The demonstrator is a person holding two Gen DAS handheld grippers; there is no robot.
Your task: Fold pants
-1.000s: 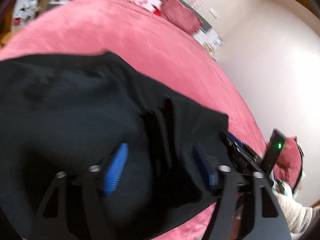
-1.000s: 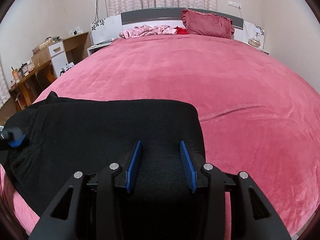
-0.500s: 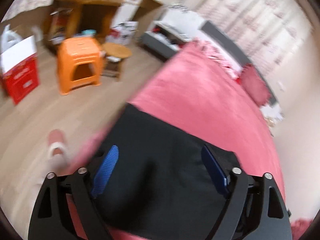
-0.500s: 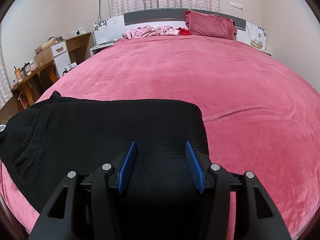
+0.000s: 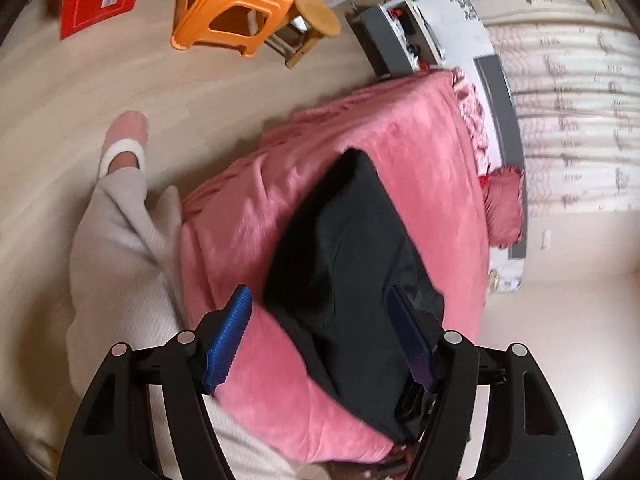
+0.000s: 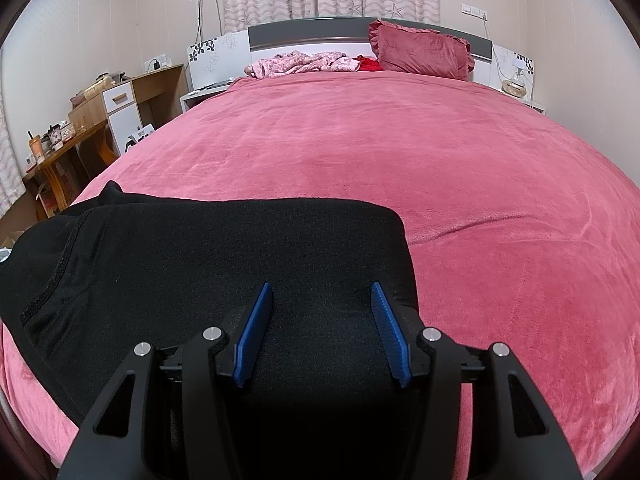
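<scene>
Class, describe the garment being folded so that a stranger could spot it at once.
Start at the large bed under its pink blanket. At its near edge, farthest from the headboard, lie the black pants, folded flat. They are the only dark fabric; the floral clothes lie crumpled by the pillow.

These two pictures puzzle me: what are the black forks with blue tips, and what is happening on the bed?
There is no robot here. A person holds a two-finger gripper in each hand, each with a camera looking along its fingers. One picture comes from the left gripper, raised above the bed's corner; the other from the right gripper, low over it. Black pants, folded, lie on the pink bed. Both grippers are open and hold nothing.
</scene>
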